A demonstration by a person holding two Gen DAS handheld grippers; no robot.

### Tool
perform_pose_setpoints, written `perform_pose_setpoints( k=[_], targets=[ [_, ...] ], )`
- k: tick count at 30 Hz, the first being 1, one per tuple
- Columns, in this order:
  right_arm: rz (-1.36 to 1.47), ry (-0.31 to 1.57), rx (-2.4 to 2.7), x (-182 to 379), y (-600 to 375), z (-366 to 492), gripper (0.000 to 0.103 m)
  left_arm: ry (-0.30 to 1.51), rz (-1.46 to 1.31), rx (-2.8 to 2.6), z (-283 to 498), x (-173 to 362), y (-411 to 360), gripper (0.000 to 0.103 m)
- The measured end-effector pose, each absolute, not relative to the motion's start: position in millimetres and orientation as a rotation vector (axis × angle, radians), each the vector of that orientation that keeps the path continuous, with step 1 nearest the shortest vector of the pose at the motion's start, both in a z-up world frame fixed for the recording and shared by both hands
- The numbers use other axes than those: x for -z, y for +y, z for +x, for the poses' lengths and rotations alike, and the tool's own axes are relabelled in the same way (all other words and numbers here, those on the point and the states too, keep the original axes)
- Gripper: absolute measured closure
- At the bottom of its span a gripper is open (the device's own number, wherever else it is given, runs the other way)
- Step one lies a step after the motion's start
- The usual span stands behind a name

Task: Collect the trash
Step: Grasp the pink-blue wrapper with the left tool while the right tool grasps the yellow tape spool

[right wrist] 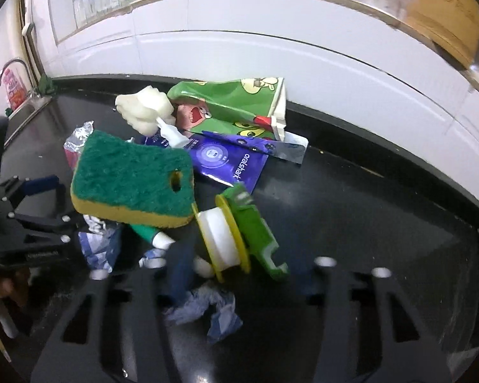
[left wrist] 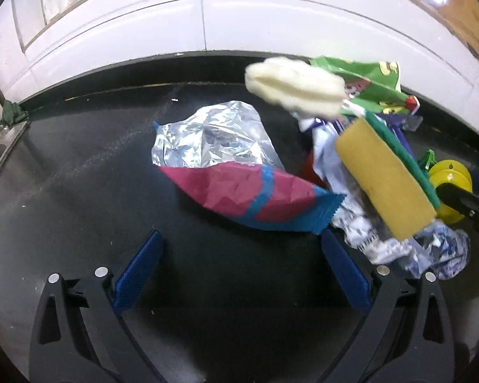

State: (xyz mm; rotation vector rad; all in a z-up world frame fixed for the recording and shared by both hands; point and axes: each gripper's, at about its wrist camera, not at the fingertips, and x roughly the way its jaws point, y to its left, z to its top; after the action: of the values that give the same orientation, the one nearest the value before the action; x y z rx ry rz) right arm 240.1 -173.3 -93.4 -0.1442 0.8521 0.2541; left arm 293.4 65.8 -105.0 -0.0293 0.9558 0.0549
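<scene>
Left gripper (left wrist: pixel 241 234): spread wide, ribbed blue pads well apart, pinching nothing and touching nothing, hanging over the bare black counter (left wrist: pixel 79 191). Just ahead of its tips, a torn snack bag (left wrist: pixel 239 194) – crinkled, matte red with blue bands outside, bright silver foil inside, lying flat and open. Right gripper (right wrist: pixel 239 271): smeared by blur, jaws apparently drawn partway in on either side of a tape spool (right wrist: pixel 220 242); cannot tell whether the pads press it. Spool itself: white roll between two thin yellow discs, tilted, with a green plastic piece (right wrist: pixel 258 233) against it. To its left a rectangular sponge (right wrist: pixel 131 182), coarse green scouring face over soft yellow foam, one slot punched through, tilted above the pile. Beyond that a lumpy white foam head (right wrist: pixel 147 108) on a slim white stem. Farther back, a glossy green cartoon bag (right wrist: pixel 226 108) against the white tiled wall (right wrist: pixel 271 54) and a smooth purple pouch (right wrist: pixel 226 159), flat. Near the camera, crumpled blue-and-white wrapper (right wrist: pixel 207 309) – all gathered mid-counter.
</scene>
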Motion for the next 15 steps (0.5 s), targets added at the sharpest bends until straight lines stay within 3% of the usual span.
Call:
perform_pose_setpoints(
  k=[1, 3, 5, 7, 8, 10, 12, 14, 15],
  targets=[
    [-0.151, 0.853, -0.256, 94.3, -171.7, 239.7, 0.081, 0.949, -0.04, -0.049, 292.8, 104.1, 70.1, 0.011],
    [-0.158, 0.844, -0.259, 93.1, -170.2, 235.1, 0.081, 0.929, -0.04, -0.045, 291.6, 100.6, 75.8, 0.036],
    [-0.148, 0.822, -0.256, 88.2, -172.0, 225.6, 0.081, 0.919, -0.061, -0.018, 290.8, 96.9, 85.8, 0.077],
    [-0.119, 0.803, -0.25, 81.0, -177.3, 213.3, 0.082, 0.932, -0.102, -0.001, 291.0, 95.6, 95.2, 0.097],
    [-0.096, 0.791, -0.249, 76.6, -180.7, 206.6, 0.082, 0.946, -0.138, 0.021, 290.3, 96.2, 102.6, 0.1],
    [-0.063, 0.781, -0.259, 68.9, -186.0, 194.5, 0.082, 0.955, -0.159, 0.041, 287.8, 94.9, 109.4, 0.1],
    [-0.053, 0.773, -0.271, 62.8, -187.3, 184.2, 0.082, 0.949, -0.146, 0.06, 286.3, 91.3, 113.9, 0.089],
    [-0.059, 0.774, -0.267, 61.4, -187.3, 179.7, 0.082, 0.938, -0.143, 0.057, 288.4, 88.3, 116.7, 0.007],
    [-0.059, 0.777, -0.263, 61.4, -188.3, 179.0, 0.082, 0.919, -0.148, 0.051, 287.2, 86.4, 115.9, 0.007]
  ],
)
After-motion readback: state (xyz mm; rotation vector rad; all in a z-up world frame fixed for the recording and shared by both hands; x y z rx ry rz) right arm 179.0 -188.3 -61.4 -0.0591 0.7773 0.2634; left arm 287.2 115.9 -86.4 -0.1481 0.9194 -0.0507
